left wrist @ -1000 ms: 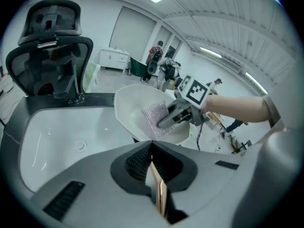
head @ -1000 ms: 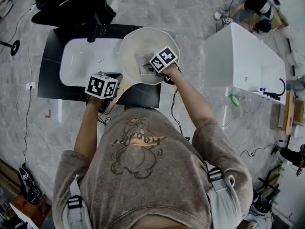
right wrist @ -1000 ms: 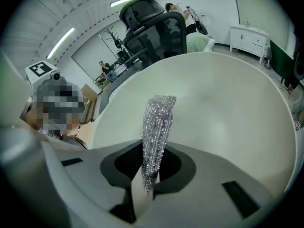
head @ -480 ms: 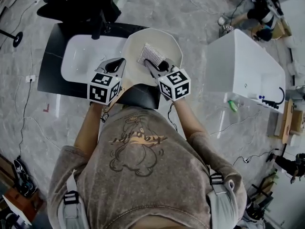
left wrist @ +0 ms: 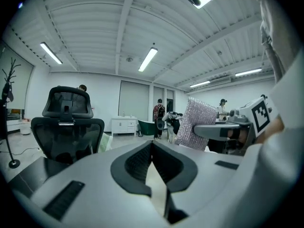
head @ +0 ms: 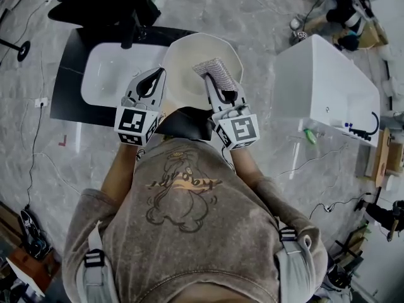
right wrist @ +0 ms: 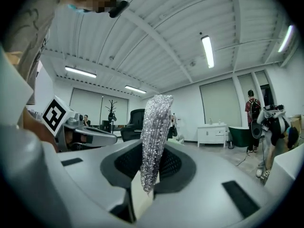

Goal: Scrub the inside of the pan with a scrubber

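Observation:
The cream pan (head: 189, 65) rests on the black counter (head: 69, 74), partly over the white sink (head: 110, 74). My right gripper (head: 212, 79) is lifted above the pan and points level, shut on a silvery mesh scrubber (head: 214, 71) that sticks up from its jaws (right wrist: 154, 132). My left gripper (head: 153, 76) hovers by the pan's left rim, also level, with its jaws shut and nothing between them (left wrist: 153, 148). The left gripper view shows the scrubber (left wrist: 195, 125) off to its right. Neither gripper view shows the pan.
A large white tub (head: 328, 84) stands to the right, with a green bottle (head: 310, 133) on its ledge. A black office chair (head: 101, 5) sits behind the counter. Cables trail over the marble floor. People stand far off (right wrist: 251, 120).
Both grippers have risen and tipped from pointing down to level. The scrubber has lifted off the pan's inside. The left gripper has come up from beside the pan's handle.

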A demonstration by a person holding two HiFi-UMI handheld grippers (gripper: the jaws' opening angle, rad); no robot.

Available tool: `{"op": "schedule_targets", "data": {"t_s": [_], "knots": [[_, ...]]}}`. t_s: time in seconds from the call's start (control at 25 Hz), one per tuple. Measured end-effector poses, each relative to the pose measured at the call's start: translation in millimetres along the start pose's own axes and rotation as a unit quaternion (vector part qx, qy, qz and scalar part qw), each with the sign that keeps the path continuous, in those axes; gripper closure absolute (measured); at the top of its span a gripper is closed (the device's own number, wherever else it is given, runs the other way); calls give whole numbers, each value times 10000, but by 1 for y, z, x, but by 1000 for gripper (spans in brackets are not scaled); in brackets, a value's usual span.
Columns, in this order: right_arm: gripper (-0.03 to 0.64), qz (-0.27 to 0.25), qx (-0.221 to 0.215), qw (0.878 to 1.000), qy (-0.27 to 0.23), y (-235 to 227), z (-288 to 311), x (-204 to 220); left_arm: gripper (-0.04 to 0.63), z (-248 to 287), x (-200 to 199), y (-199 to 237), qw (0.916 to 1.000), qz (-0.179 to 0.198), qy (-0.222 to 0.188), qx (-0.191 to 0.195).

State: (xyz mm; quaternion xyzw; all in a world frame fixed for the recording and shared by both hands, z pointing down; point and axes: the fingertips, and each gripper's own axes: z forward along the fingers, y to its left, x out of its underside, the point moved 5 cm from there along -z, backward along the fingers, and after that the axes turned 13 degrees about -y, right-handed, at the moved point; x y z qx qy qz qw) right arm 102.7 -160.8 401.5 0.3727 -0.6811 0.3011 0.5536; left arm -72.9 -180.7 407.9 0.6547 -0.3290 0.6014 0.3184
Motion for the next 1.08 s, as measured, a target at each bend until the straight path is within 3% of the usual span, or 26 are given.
{"op": "schedule_targets", "data": {"t_s": [0.36,1.08], "knots": [[540,1,134,9999,-71,-4,-7,-6,578,-1,3,-5,10000,-37,17,-41],[540,-41,-26,10000,-24,-1,-2,-4,578,-6,9,-5,9996,-89,100,-231]]}}
